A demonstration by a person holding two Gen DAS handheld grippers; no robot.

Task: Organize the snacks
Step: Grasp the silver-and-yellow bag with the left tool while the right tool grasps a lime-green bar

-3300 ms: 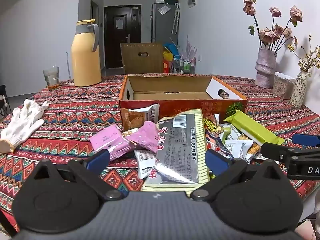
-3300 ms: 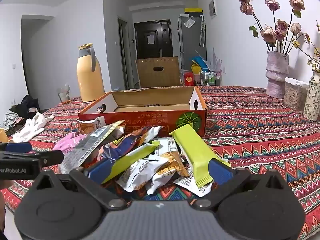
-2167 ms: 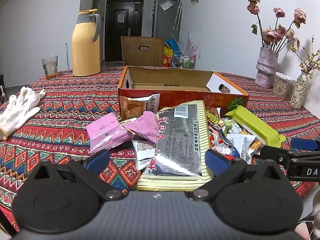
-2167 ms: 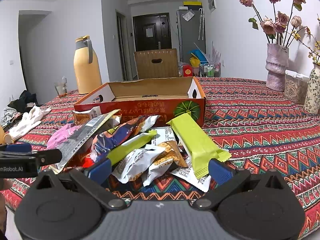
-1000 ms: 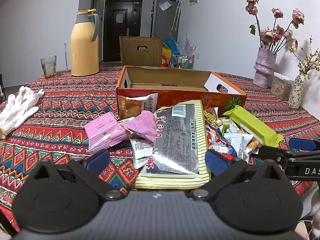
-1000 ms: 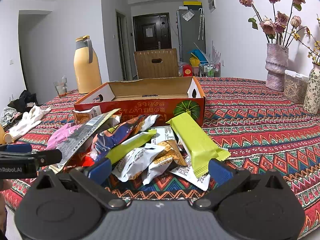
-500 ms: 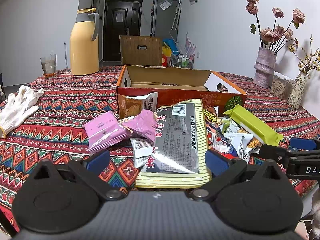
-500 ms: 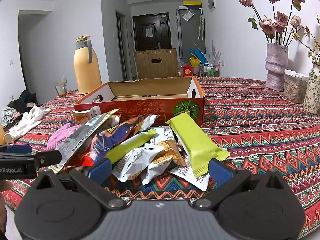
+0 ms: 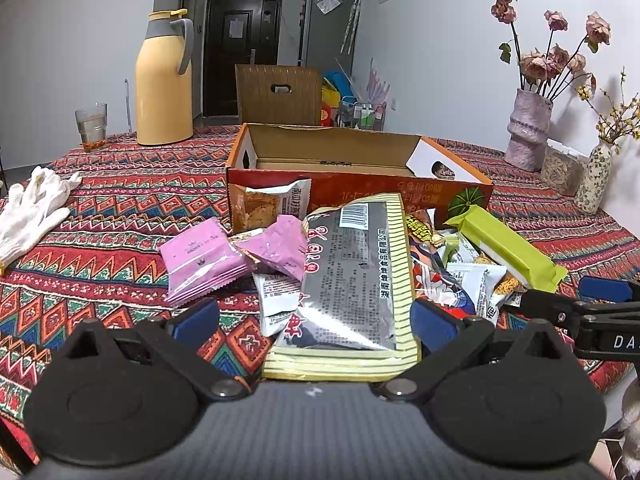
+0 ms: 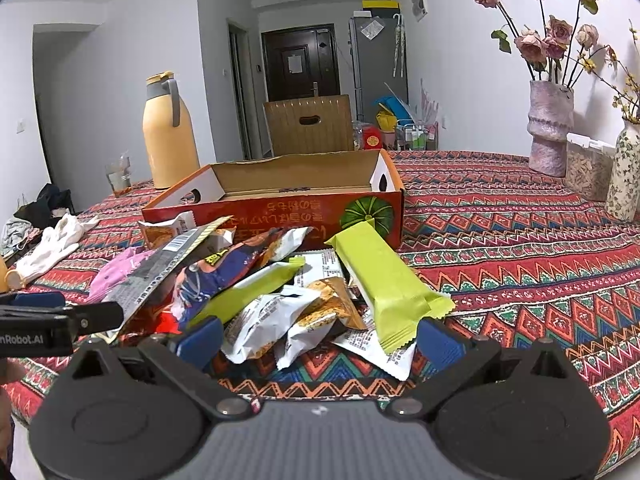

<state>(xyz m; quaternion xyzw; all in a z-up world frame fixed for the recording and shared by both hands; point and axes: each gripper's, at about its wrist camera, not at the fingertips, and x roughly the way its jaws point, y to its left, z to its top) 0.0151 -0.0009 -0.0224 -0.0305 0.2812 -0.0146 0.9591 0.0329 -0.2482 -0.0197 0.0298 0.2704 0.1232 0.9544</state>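
Snack packets (image 9: 356, 272) all lay piled before the empty cardboard box (image 9: 340, 160), none yet packed, with left gripper (image 9: 316, 320) and right gripper (image 10: 316, 340) both spread wide, holding nothing.

White walls (image 10: 120, 60) enclose the room; a dark door (image 9: 240, 52) stands at the far end beside a grey fridge (image 9: 328, 36). A wooden chair (image 10: 308, 124) faces the cloth-covered surface (image 10: 520, 240).

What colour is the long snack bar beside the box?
Lime green bar; clearest in the right wrist view.
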